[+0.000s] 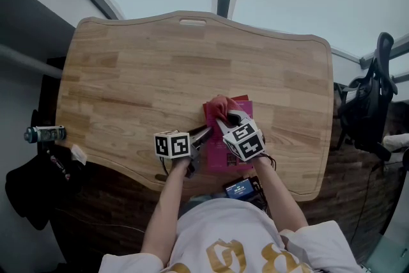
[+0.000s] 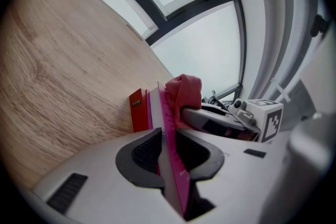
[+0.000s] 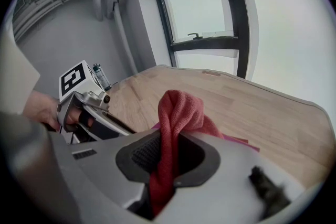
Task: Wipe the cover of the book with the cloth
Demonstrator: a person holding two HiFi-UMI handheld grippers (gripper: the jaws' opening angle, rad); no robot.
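Observation:
A magenta-covered book point(image 1: 223, 151) lies near the front edge of the wooden table point(image 1: 140, 73). My left gripper point(image 1: 206, 133) is shut on the book's near-left edge; in the left gripper view the book point(image 2: 169, 113) stands edge-on between the pads, pink cover to the right and white pages to the left. A red cloth point(image 1: 219, 108) is bunched on the far part of the cover, and my right gripper point(image 1: 225, 116) is shut on it. In the right gripper view the cloth point(image 3: 176, 110) rises in a fold from between the jaws, with a strip of pink cover point(image 3: 239, 140) behind it.
A small bottle point(image 1: 45, 133) sits on a ledge left of the table, with a dark bundle point(image 1: 29, 188) below it. A black chair point(image 1: 365, 109) stands off the right edge. A small screen point(image 1: 241, 188) shows under the front edge. Windows run behind the table.

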